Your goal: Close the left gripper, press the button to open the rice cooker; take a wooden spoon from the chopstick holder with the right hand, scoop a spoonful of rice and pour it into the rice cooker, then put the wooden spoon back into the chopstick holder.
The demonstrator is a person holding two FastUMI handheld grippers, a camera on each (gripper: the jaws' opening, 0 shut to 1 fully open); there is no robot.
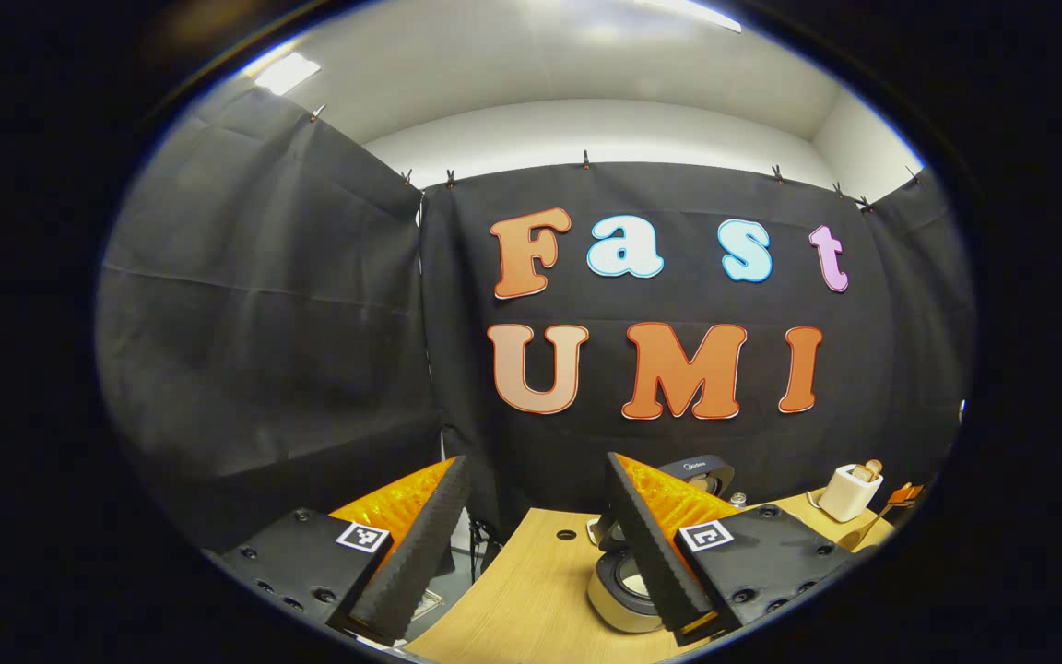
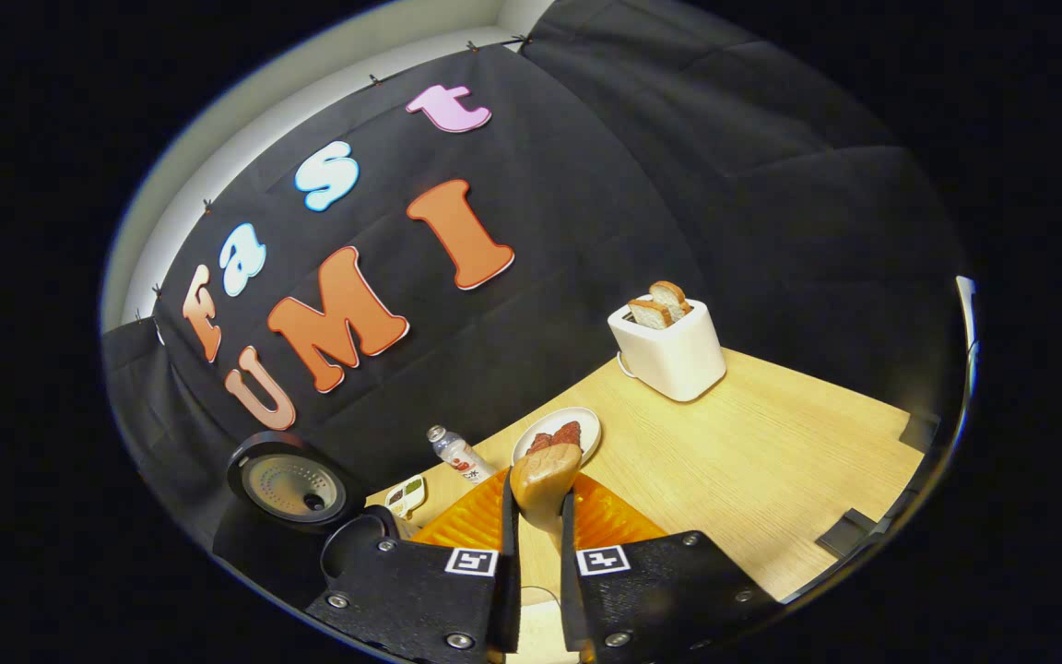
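My right claw (image 2: pixel 538 544) is clamped on the wooden spoon (image 2: pixel 542 480), its bowl tilted above the table (image 2: pixel 752 461). The rice cooker (image 2: pixel 296 489) stands open beside it. Any rice could slide off. My left claw (image 1: pixel 531 544) gapes, holding nothing.

black cloth (image 1: pixel 264 323) hangs all round the booth, clipped along its top edge and creased in soft folds, with panels meeting at the corners. above it runs a pale wall (image 1: pixel 586 129) and a white ceiling (image 1: pixel 531 55), where bright light panels (image 1: pixel 287 72) glare near the left and at the top. the bench (image 2: pixel 771 461) is light wood grain, its back edge close against the cloth, with a small dark hole (image 1: pixel 566 534) near that back edge.
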